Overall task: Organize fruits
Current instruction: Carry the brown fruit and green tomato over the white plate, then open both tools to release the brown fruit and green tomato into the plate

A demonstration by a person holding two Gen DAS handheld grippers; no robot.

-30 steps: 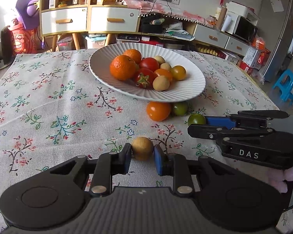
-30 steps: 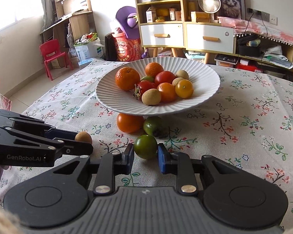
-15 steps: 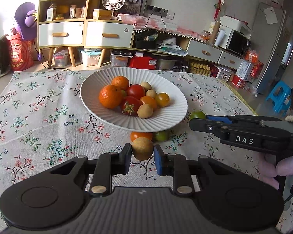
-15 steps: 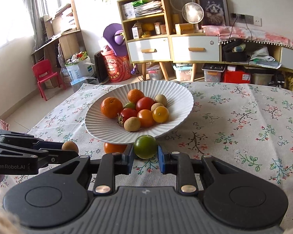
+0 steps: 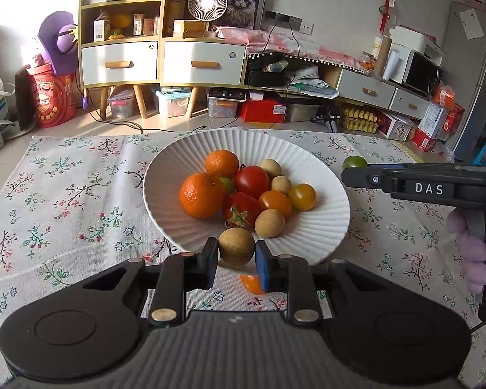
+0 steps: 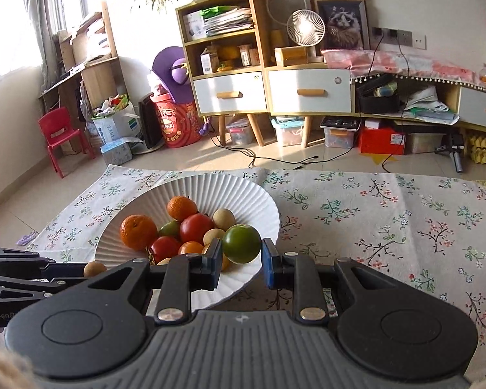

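The left hand-held gripper [image 5: 236,261] is held level and raised off the table [image 5: 64,194], pointing forward at the near rim of the white ribbed plate [image 5: 324,227]. Its two pads are clamped on a small tan round fruit [image 5: 236,250], which sits squarely between them, just over the plate's near edge. Ahead of the fingertips, inside the plate, lie two oranges [image 5: 201,195], red tomatoes [image 5: 251,181], an orange tomato [image 5: 274,203], a yellow tomato [image 5: 302,197] and more small tan fruits [image 5: 269,223]. Below and slightly right of the fingertips, a sliver of an orange fruit [image 5: 251,283] shows on the floral cloth, mostly hidden by the right-hand pad.

The right hand-held gripper [image 6: 241,261] is likewise level and lifted, aimed across the plate's [image 6: 243,194] right rim. It grips a green tomato [image 6: 241,243] firmly between both pads, the fruit hanging over the plate's right side, just in front of the heap. From the left wrist view this gripper [image 5: 353,175] reaches in from the right, its body marked "DAS", with the green tomato [image 5: 354,162] peeking above its tip, beyond the plate's right edge. A purple-gloved hand [image 5: 473,249] wraps its handle from below.
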